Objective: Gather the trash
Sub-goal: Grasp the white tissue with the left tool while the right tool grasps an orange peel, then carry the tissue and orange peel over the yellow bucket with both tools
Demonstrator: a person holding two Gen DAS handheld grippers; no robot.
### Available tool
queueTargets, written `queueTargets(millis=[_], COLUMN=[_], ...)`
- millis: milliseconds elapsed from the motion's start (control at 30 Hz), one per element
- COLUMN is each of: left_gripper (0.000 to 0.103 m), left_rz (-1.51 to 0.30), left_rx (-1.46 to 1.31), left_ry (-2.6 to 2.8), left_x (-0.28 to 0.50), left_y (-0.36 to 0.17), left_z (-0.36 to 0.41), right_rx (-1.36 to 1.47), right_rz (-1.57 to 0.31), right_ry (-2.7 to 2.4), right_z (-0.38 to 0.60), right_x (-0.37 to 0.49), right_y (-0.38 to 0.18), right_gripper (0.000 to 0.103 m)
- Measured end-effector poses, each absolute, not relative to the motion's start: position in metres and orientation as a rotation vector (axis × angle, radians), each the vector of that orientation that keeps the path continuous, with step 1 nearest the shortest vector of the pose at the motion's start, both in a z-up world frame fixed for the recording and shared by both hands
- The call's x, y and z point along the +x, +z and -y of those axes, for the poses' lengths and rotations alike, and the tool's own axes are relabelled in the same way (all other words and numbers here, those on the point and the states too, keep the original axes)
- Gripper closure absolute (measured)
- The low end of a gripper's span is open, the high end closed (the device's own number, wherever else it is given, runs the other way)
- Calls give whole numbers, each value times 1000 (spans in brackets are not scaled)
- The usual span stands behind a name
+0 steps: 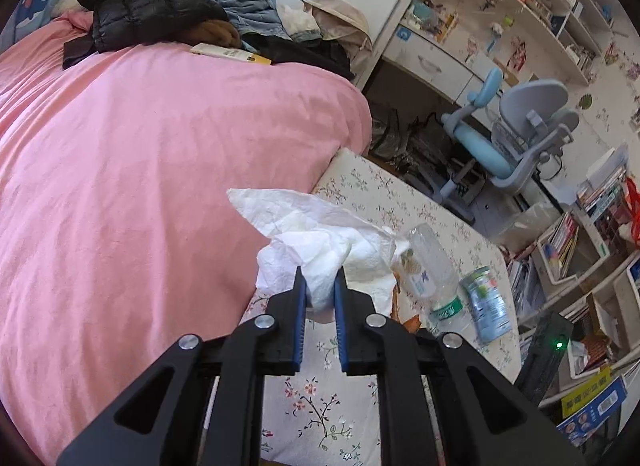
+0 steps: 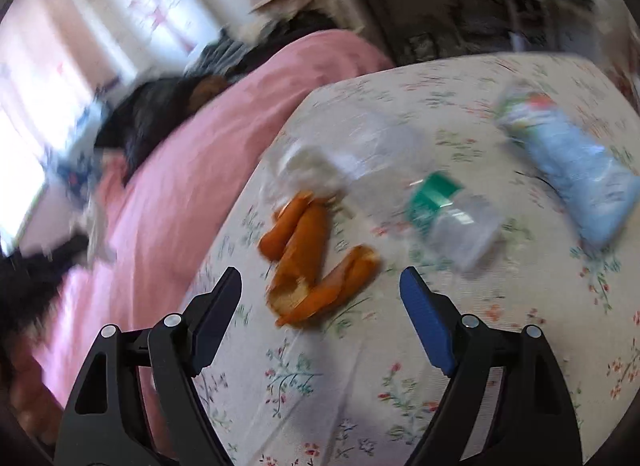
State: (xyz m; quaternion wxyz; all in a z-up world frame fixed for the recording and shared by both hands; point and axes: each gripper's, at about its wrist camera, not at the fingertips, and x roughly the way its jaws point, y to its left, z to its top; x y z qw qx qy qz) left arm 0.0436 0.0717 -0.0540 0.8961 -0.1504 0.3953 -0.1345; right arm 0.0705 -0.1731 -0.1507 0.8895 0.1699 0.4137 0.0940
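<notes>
A: What does the left hand-held gripper (image 1: 320,286) hold?

B: Its two fingers are nearly closed on a crumpled white tissue (image 1: 320,242). The tissue bulges out ahead of the fingertips and spreads up and to both sides of them.

A: And what is under it?

B: A surface with a floral cloth (image 1: 360,406). Just right of this hand-held gripper, a clear plastic bottle (image 1: 430,270) with a green label lies on its side. A little more to the right lies a light blue can (image 1: 486,304), also on its side. A bit of orange peel (image 1: 408,322) shows beside the right finger, partly hidden behind the tissue.

A: What is on the left?

B: A bed with a pink cover (image 1: 140,145). At its far end lie a black jacket (image 1: 144,5) and other clothes.

A: Now the right hand-held gripper (image 2: 320,294)?

B: Its fingers are wide apart and grip nothing. This view is blurred. The orange peel (image 2: 312,262) lies on the floral cloth (image 2: 360,386) directly ahead, between the lines of the two fingers and just past the tips. I cannot tell if a finger touches it.

A: The other things?

B: The plastic bottle (image 2: 400,181) is ahead and a little right, beyond the peel. The blue can (image 2: 568,169) is far to the right.
</notes>
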Motion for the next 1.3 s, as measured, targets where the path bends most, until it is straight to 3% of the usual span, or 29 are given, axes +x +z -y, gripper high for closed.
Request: queueTargets(millis=[200,267,533,600,1000,1300], left_gripper=[89,89,89,89,89,89], left_rz=[-834,-842,-843,-844,-877,-877], left_rx=[-295,-291,-269,-264,-241,-220], left_ry=[-277,-274,-269,-273,-309,-359], left_x=[45,47,46,44,39,36], left_y=[-56,-56,-54,-54,-61,-61], left_z=[-70,-70,-68,-67,-60,-49], right_rx=[250,257,173,175,178,340], right_rz=[-879,-890,-944,-967,-1044,-878], right_ry=[151,144,156,156,112,207], right_z=[153,154,164,170,200,212], right_x=[75,78,65,58,-22,-48], right_y=[-169,-174,-175,-175,-161,-132], right_gripper=[24,29,79,84,85,85])
